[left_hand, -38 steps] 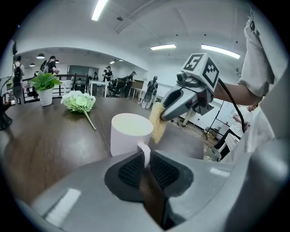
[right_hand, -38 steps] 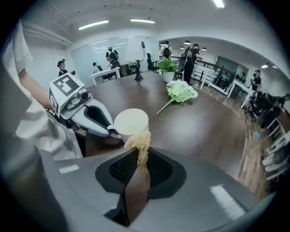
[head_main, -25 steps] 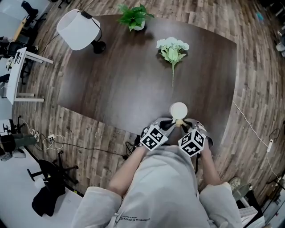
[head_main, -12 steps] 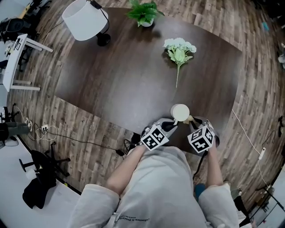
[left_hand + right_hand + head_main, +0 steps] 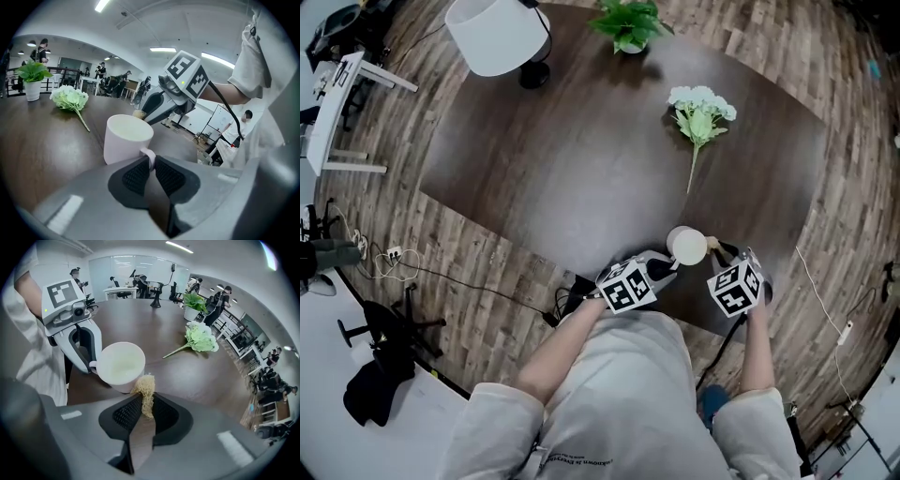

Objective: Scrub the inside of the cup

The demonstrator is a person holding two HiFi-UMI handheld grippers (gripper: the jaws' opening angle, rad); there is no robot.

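You're in a loose, pale grey short-sleeved tee. The sleeves stop above the elbow, and there's a tiny line of dark print near the hem, way too small to read. Both tongs are the same build: left tongs and right tongs have smooth grey moulded shells and black pads with a fine mesh texture. Each carries a white cube covered in black square markers, sat on a grey-and-black housing with a little green light. A thin black cable trails off the right one.
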